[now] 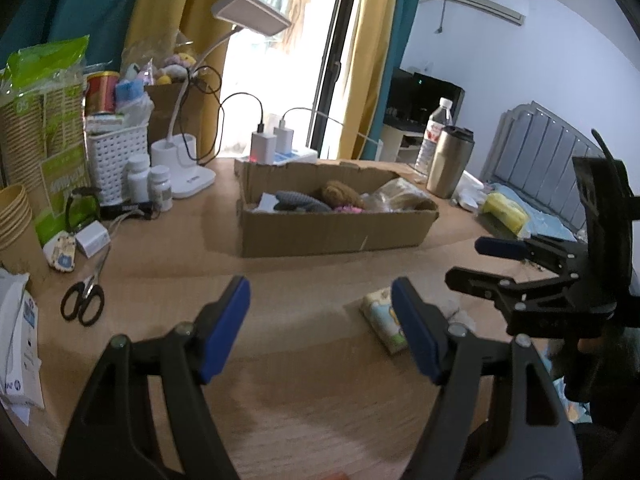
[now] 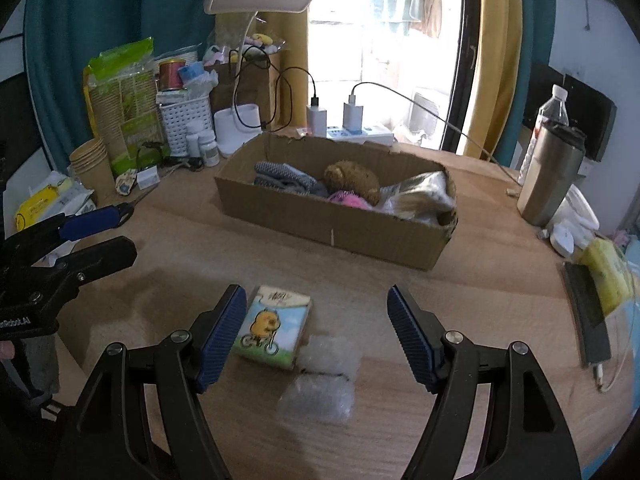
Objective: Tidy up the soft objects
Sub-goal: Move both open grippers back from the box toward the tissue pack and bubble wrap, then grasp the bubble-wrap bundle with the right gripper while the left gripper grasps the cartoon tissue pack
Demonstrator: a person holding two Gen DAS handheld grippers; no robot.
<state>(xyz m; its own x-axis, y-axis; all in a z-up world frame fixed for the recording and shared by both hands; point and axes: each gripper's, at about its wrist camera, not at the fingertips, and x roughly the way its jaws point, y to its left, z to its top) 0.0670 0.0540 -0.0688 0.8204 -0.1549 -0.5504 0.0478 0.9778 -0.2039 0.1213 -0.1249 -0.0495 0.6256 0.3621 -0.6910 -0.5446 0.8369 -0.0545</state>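
right tongs [image 2: 316, 336] spread wide, empty | left tongs [image 1: 320, 328] spread wide, empty | tissue pack [image 2: 276, 330] on surface [image 2: 460, 292], near of cardboard box [image 2: 332, 220], beside right tongs' left pad, long axis near-far | right nearer

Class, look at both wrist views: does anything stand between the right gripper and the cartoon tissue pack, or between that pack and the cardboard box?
Nothing visible does. The right gripper is open over the tissue pack; crumpled clear wrap lies beside it, not across it. Only bare table separates the pack from the cardboard box.
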